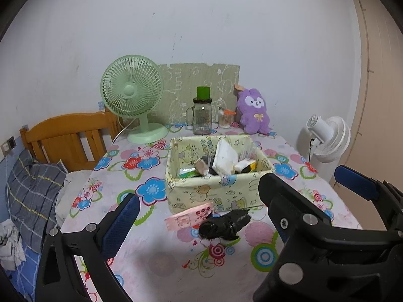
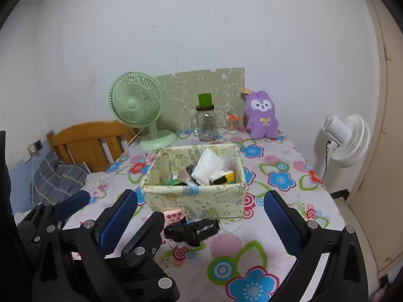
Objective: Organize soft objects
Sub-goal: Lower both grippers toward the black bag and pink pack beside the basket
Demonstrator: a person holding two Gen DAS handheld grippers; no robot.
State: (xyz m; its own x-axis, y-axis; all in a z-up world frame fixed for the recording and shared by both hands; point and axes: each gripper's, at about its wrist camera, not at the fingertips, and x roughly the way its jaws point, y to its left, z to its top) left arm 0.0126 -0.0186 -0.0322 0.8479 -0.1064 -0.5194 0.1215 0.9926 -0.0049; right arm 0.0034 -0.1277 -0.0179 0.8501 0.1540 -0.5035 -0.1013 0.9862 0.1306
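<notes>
A pale yellow fabric box (image 1: pixel 214 193) (image 2: pixel 196 196) stands mid-table with packets and tissues inside. Just in front of it lie a pink tissue pack (image 1: pixel 189 216) (image 2: pixel 173 214) and a crumpled black plastic bag (image 1: pixel 224 225) (image 2: pixel 194 230), touching each other. A purple plush bunny (image 1: pixel 254 112) (image 2: pixel 262 115) leans against the back wall. My left gripper (image 1: pixel 200 188) is open and empty, hovering before the pack and bag. My right gripper (image 2: pixel 200 196) is open and empty beside it, facing the same spot. One of its fingers (image 1: pixel 357 183) shows in the left wrist view.
At the back stand a green desk fan (image 1: pixel 133 95) (image 2: pixel 138 105), a glass jar with a green lid (image 1: pixel 202 115) and a cotton swab pot (image 1: pixel 224 119). A white fan (image 2: pixel 347 141) stands off the table's right edge. A wooden headboard (image 1: pixel 68 136) and pillow are to the left.
</notes>
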